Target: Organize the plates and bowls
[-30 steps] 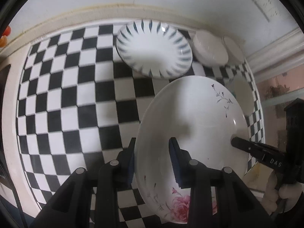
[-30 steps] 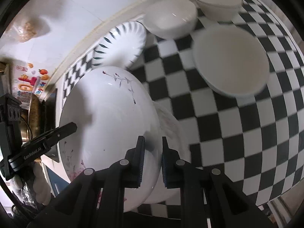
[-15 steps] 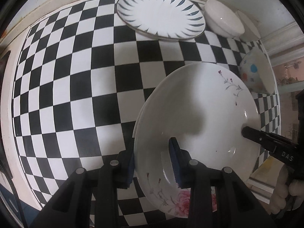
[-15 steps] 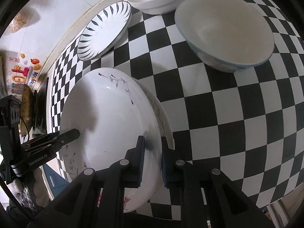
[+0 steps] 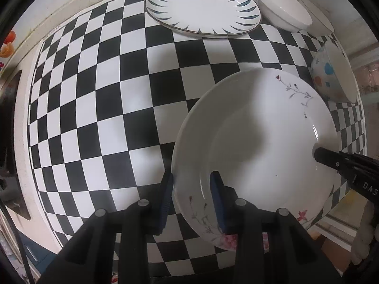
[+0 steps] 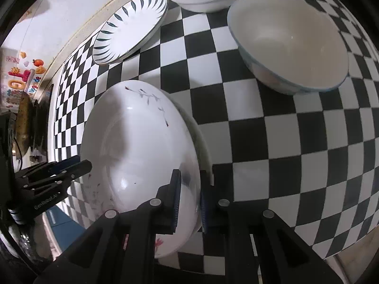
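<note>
White floral plate (image 5: 260, 142) hides lower plate (image 6: 205, 151), probably stacked.

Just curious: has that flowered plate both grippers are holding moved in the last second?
Yes. The flowered plate has come down closer to the checkered cloth, and nearer the spotted bowl.

So there's a black-and-white checkered cloth (image 5: 99, 108) filling most of both views, lying on a pale countertop (image 5: 23, 123) whose edge shows at the left of the left wrist frame; a white wall (image 6: 61, 11) sits behind it at the top. Colourful fruit-and-letter stickers (image 6: 21, 73) are at the left edge of the right wrist frame; a dark, dull-brown pan-like thing (image 6: 23, 123) is just below them, too blurry to name.
</note>
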A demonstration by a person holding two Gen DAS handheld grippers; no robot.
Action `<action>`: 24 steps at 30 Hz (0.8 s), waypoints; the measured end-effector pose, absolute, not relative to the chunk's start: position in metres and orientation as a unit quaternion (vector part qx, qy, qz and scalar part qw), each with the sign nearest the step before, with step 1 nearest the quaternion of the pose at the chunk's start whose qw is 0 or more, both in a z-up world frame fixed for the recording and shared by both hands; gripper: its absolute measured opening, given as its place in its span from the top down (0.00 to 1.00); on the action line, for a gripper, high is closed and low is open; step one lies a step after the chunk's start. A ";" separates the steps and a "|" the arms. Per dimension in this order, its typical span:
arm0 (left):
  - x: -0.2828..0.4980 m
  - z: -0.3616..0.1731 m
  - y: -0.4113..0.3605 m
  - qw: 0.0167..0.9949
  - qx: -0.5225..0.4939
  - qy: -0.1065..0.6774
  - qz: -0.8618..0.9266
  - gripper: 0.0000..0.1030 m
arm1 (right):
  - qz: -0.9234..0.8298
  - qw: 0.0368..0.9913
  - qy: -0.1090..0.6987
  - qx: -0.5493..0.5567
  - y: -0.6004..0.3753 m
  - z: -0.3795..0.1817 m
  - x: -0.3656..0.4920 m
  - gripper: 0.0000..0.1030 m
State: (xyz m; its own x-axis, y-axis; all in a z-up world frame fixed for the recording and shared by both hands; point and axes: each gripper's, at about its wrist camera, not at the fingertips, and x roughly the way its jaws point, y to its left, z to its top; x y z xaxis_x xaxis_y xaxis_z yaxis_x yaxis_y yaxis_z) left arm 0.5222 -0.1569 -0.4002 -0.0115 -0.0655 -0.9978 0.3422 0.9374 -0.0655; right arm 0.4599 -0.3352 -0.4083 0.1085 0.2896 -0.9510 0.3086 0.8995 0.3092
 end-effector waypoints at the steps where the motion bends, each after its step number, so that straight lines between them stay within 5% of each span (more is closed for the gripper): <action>1: 0.522 -0.400 -0.158 0.696 0.099 0.696 -0.146 0.71 | -0.007 0.709 0.670 0.220 -0.334 -0.409 0.460 0.84; 21: 0.521 -0.359 -0.153 0.726 0.061 0.674 -0.121 0.70 | -0.036 0.713 0.674 0.187 -0.324 -0.367 0.472 0.84; 23: 0.538 -0.350 -0.154 0.734 0.048 0.664 -0.131 0.68 | -0.021 0.717 0.667 0.201 -0.323 -0.358 0.487 0.73; 24: 0.547 -0.348 -0.153 0.738 0.043 0.660 -0.133 0.67 | -0.016 0.717 0.663 0.212 -0.323 -0.354 0.495 0.57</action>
